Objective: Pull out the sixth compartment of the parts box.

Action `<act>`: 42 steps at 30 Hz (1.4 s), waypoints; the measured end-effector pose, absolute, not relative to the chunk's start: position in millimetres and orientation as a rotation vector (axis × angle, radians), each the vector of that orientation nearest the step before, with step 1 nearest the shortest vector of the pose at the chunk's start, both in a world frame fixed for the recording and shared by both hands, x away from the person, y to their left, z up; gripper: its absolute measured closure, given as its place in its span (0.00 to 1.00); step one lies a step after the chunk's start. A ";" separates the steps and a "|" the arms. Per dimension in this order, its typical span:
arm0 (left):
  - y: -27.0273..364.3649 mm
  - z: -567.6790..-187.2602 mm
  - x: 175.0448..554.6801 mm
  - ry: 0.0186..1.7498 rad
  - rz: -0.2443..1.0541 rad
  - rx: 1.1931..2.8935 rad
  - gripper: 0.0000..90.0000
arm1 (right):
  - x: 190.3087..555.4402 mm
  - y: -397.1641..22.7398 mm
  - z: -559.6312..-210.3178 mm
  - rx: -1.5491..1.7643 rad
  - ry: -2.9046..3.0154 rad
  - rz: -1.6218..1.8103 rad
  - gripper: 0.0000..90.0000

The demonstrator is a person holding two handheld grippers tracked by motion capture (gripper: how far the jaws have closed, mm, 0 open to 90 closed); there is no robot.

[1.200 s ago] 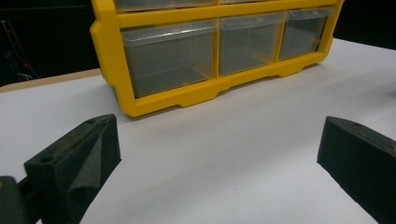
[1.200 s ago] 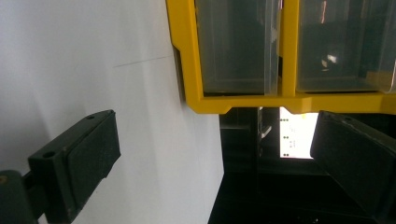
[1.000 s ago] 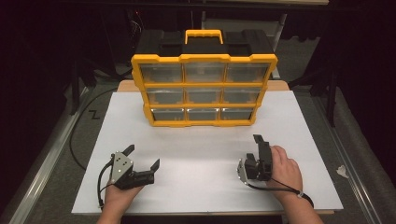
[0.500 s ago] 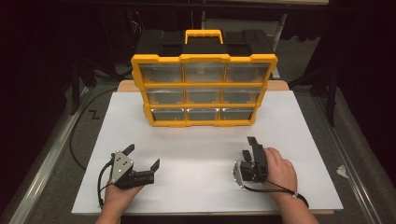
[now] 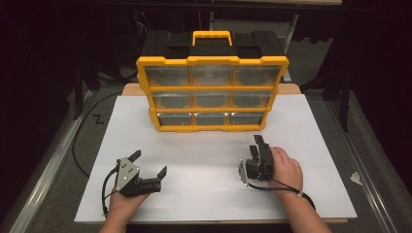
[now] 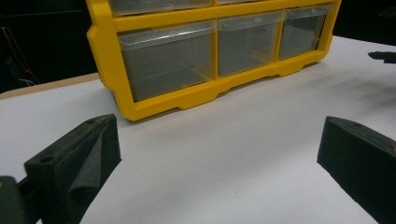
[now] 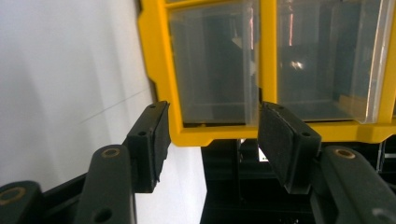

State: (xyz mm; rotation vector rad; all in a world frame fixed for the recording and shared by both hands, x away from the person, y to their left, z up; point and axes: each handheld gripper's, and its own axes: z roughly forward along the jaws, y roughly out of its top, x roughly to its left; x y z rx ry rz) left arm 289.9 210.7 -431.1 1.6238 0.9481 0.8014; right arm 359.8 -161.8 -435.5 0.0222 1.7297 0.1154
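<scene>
- Yellow drawer organizer (image 5: pixel 212 92) stands upper centre on my worktop (image 5: pixel 214 194).
- Right gripper (image 5: pixel 256 154), lower right, jaws just been closing, half apart, pinching nothing.
- Left gripper (image 5: pixel 148 163), lower left, jaws spread wide, empty.

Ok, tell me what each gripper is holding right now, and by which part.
Nothing is held. The left gripper stands wide open over the bare white sheet. The right gripper has just been closing, with nothing between its jaws, short of the yellow drawer organizer.
</scene>
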 end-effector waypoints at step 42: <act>209.7 -431.4 285.9 0.924 0.795 1.625 0.00 | 398.3 -152.2 -350.7 0.066 1.590 0.142 0.60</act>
